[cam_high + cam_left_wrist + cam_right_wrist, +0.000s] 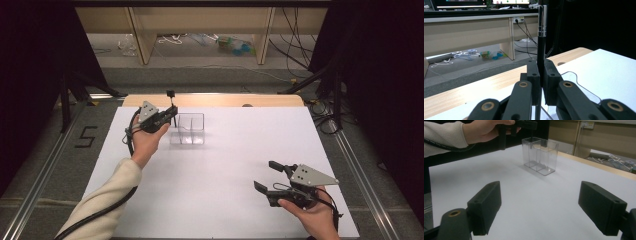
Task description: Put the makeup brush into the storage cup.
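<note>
A slim black pen (pixel 541 45) with a silver band stands upright, and my left gripper (pixel 541 75) is shut on its lower half. In the high view this gripper (pixel 172 112) is at the back left of the white table, right beside a clear plastic container (pixel 191 129) with compartments. From the right gripper view, the pen's lower end (pixel 532 134) hangs at the container's (pixel 540 156) near-left rim. My right gripper (pixel 267 176) rests low at the front right, open, with nothing between its pads (pixel 486 205).
A white sheet (pixel 225 200) covers the table, with a wooden strip (pixel 215 100) along the far edge. Beyond it are a floor with cables and bench legs (pixel 142 45). Dark curtains flank both sides.
</note>
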Available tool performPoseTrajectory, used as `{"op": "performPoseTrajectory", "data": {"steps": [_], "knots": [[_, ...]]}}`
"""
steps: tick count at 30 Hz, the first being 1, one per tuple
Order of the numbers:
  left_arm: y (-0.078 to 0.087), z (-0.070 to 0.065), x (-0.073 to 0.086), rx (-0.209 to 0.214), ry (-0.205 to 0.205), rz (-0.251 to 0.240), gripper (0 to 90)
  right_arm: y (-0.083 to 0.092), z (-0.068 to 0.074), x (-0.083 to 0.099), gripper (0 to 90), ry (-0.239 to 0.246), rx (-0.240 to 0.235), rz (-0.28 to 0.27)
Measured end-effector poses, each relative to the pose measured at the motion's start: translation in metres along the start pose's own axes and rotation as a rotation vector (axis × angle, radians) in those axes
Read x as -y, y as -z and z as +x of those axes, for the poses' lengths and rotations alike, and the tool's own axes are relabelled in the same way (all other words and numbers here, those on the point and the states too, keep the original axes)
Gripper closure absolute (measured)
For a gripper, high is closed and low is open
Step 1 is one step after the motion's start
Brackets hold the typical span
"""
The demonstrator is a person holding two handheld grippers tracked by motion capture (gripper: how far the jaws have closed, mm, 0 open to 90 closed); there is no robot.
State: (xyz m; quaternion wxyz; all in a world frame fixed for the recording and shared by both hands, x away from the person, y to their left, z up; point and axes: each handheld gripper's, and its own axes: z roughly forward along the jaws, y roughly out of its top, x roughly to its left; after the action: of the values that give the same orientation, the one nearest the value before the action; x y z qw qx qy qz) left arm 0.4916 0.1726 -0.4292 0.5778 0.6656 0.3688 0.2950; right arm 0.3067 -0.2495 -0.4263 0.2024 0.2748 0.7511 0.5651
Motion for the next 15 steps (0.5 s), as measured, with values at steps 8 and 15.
{"op": "performPoseTrajectory", "data": {"steps": [8,15], "knots": [[-0.0011,-0.0002,0.0021,0.001,0.006,0.000,84.9,0.0001,0.0000,0.0000,19.8,0.001,0.000,0.001],[-0.0009,0.0008,0.0028,-0.003,0.000,0.003,84.9,0.0006,0.0003,-0.0002,19.8,-0.003,-0.007,0.009]]}}
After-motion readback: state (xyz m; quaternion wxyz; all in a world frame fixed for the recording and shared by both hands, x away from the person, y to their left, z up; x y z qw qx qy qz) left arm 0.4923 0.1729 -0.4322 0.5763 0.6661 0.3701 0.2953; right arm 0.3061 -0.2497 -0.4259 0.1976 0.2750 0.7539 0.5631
